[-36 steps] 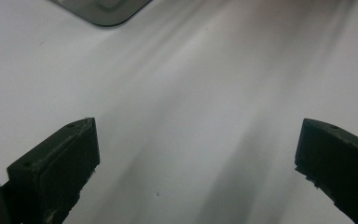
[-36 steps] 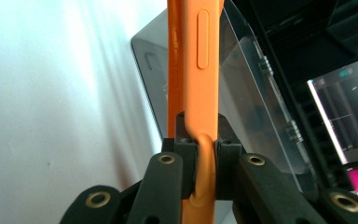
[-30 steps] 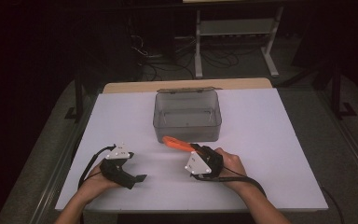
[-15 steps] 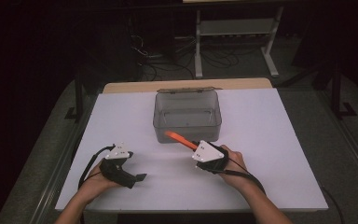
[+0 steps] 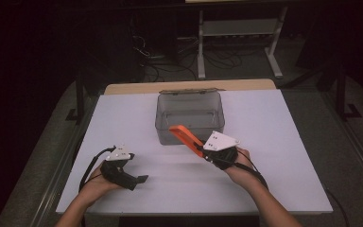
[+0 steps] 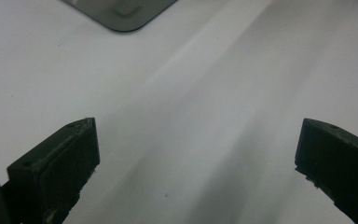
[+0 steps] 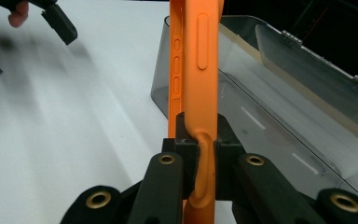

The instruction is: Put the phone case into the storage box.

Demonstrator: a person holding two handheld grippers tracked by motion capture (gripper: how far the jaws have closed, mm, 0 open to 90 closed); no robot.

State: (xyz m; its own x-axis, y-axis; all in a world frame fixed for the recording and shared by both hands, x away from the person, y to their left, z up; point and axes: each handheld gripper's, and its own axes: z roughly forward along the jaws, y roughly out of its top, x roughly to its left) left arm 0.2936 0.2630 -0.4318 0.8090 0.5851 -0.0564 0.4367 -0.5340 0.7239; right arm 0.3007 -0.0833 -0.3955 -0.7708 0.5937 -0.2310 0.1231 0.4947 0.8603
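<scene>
An orange phone case [image 5: 184,137] [image 7: 198,79] is pinched at its edge by my right gripper [image 5: 203,150] [image 7: 200,144], which is shut on it and holds it off the table. The case points toward the front wall of a clear grey plastic box [image 5: 190,113] [image 7: 279,107], whose lid stands open at the back. My left gripper [image 5: 134,182] [image 6: 196,158] rests low over the white table [image 5: 274,156] at the front left, its jaws wide apart with nothing between them. A corner of the box [image 6: 121,11] shows at the top of the left gripper view.
The white table top [image 6: 205,93] ends at a wooden strip [image 5: 137,88] behind the box. Dark floor, cables and a white metal shelf frame [image 5: 238,33] lie beyond. Bare surface lies on both sides of the box.
My right gripper has lifted the orange case and carried it up and toward the box. The left gripper has stayed where it was.
</scene>
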